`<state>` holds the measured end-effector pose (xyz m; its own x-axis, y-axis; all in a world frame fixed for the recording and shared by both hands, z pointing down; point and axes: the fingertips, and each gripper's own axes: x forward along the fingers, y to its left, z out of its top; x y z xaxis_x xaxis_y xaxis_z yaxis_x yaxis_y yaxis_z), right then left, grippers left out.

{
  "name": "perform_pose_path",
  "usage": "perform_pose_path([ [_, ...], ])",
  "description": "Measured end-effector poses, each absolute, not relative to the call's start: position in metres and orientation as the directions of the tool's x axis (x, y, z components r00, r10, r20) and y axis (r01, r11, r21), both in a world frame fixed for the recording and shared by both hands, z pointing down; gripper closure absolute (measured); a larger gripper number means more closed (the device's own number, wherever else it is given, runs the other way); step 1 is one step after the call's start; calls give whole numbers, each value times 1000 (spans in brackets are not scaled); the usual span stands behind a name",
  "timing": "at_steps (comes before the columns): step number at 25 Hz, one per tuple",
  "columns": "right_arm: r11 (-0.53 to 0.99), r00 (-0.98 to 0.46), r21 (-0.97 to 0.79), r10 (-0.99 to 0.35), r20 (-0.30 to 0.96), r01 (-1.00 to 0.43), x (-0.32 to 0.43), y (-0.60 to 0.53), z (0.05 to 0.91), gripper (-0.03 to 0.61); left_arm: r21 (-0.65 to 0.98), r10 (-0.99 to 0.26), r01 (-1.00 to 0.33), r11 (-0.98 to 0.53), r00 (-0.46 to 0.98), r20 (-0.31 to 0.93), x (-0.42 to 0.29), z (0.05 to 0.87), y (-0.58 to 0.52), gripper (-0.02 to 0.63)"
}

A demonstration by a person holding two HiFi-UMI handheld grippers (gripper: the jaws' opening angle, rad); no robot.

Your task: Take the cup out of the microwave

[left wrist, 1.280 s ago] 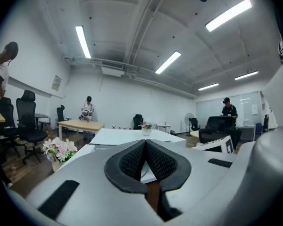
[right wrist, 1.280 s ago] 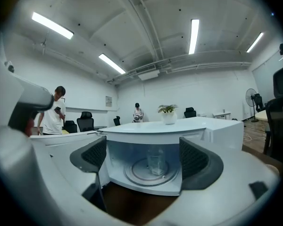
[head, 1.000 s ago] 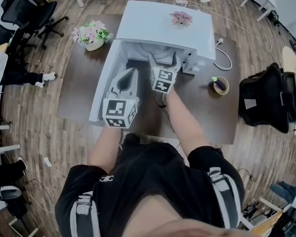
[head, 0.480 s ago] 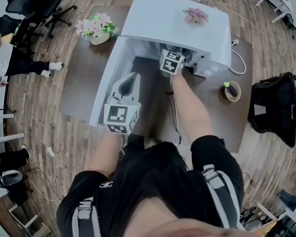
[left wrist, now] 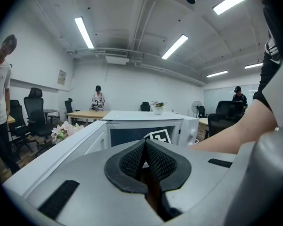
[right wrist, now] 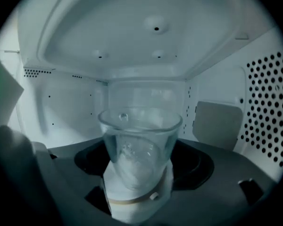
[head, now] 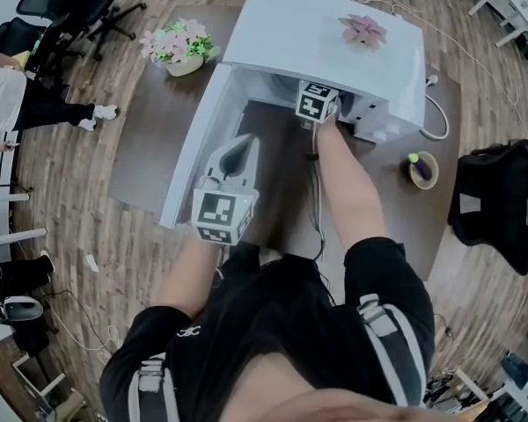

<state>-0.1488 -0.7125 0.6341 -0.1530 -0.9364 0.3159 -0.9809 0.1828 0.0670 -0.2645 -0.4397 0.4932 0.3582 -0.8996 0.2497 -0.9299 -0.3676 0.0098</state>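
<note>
As the jaws of the right gripper [right wrist: 141, 168], wide apart, close around the glass cup [right wrist: 139, 135] standing between them inside the microwave [head: 334, 47], centre it and squeeze gently. The left gripper [left wrist: 146, 161] has its jaws together, empty.

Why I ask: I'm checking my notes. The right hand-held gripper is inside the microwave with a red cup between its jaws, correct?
Not red. The right gripper view shows a clear glass cup between the closing jaws of the right hand-held gripper, inside the microwave.
</note>
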Motion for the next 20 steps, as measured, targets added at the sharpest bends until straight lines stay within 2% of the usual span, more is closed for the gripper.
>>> perform_pose_path([
  [1,187,-151,86,-937,315,-979,-148,-712,633,204,10,-899,-930,-369,359,249,-264,493,-440,618],
  [11,193,-173,37,-936,307,-980,-144,-680,633,207,9,-896,-923,-384,375,236,-258,489,-433,618],
  [20,258,-246,27,-943,226,-966,-156,-611,605,207,12,-894,-916,-402,395,214,-254,477,-423,618],
])
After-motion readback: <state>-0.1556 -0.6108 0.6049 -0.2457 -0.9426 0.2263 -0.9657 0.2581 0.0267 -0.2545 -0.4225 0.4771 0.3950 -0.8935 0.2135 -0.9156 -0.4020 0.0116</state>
